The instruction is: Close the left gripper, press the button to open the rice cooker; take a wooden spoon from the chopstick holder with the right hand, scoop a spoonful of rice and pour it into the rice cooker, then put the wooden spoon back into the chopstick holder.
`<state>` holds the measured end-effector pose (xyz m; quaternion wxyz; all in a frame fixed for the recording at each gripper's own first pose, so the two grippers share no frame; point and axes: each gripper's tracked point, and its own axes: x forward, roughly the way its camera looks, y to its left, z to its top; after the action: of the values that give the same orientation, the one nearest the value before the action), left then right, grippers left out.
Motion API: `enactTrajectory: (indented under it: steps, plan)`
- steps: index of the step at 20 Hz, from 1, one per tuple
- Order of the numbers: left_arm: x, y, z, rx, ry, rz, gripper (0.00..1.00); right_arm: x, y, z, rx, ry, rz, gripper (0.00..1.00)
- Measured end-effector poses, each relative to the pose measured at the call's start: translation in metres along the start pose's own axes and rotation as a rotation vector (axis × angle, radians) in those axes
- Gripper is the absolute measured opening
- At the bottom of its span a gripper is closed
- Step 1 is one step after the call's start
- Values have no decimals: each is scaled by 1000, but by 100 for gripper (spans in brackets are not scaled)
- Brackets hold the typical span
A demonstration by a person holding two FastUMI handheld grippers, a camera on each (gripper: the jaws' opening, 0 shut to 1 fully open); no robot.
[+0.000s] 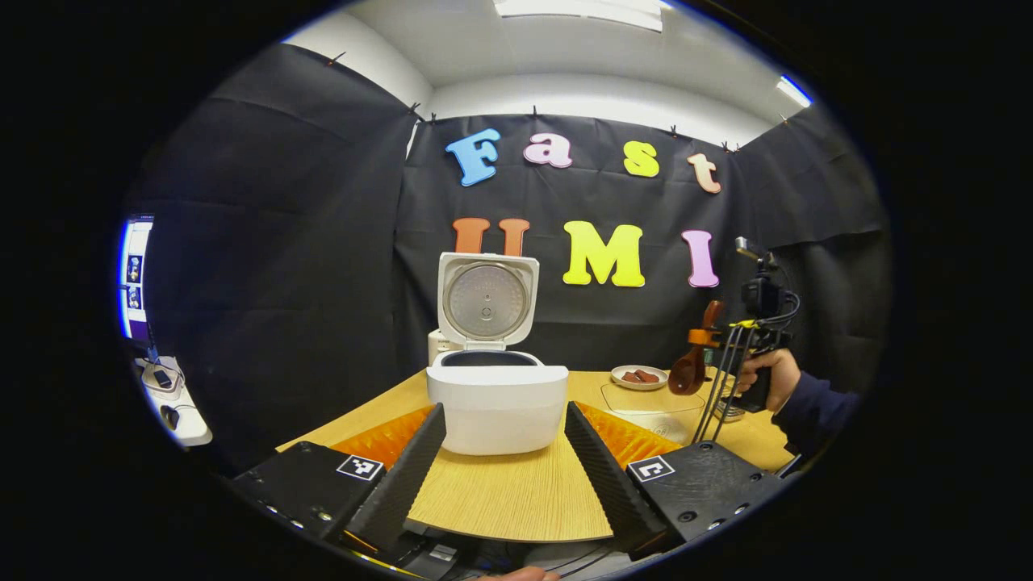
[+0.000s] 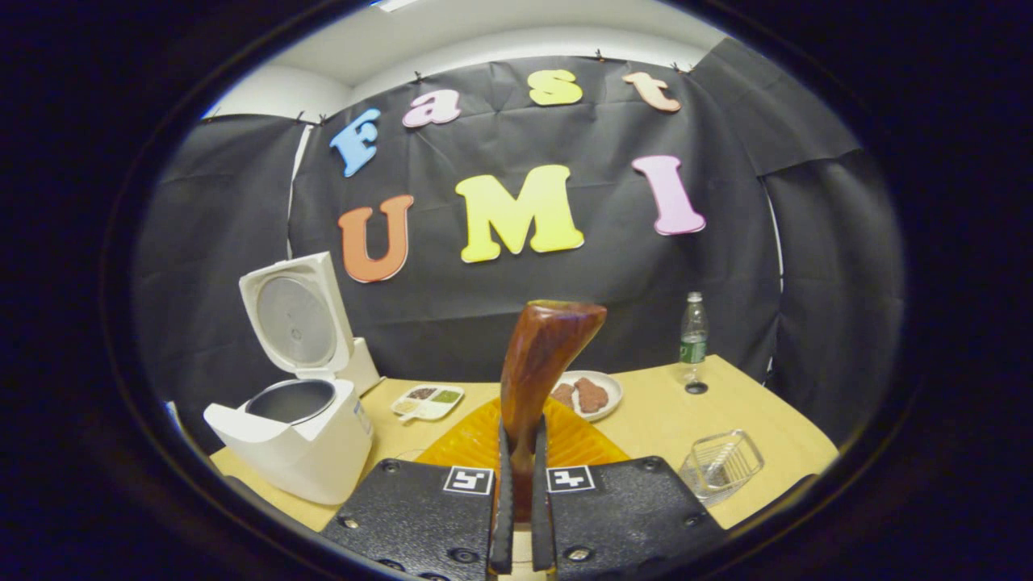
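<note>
Rice cooker [image 1: 496, 403] stood lid-up at frame centre | left gripper [image 1: 504, 460] spread wide, empty | right gripper [image 2: 517, 492] clenched on wooden spoon [image 2: 539, 363], lower centre | spoon best kept level when scooping rice.

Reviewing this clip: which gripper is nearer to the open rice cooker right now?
Left. The left gripper is open right in front of the rice cooker, which sits between its fingers. The right gripper, clamped on the wooden spoon, is off to the cooker's side.

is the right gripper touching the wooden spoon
Touching. In the right gripper view, the gripper has its jaws shut on the spoon handle from both sides.
</note>
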<state>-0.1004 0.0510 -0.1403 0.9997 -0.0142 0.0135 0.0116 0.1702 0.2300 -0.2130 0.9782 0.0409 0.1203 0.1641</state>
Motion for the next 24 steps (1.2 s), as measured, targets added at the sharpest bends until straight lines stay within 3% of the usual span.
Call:
enactTrajectory:
  steps: [3, 10, 13, 16, 24]
  plan:
    - [-1, -3, 0, -2, 2, -4, 94, 17, 2, -35, -64, 39, -29, 9]
    - [5, -6, -9, -11, 15, -6, 94, 38, -17, -71, -185, 73, -120, 11]
    - [5, -7, -11, -15, 21, -7, 94, 38, 3, -99, -104, 173, -34, 11]
    - [5, -12, -10, -20, 19, -19, 95, 32, 10, -95, -42, 172, -19, 11]
    - [-1, -5, -8, -21, 12, -9, 94, 20, 59, -103, 65, 204, 108, 11]
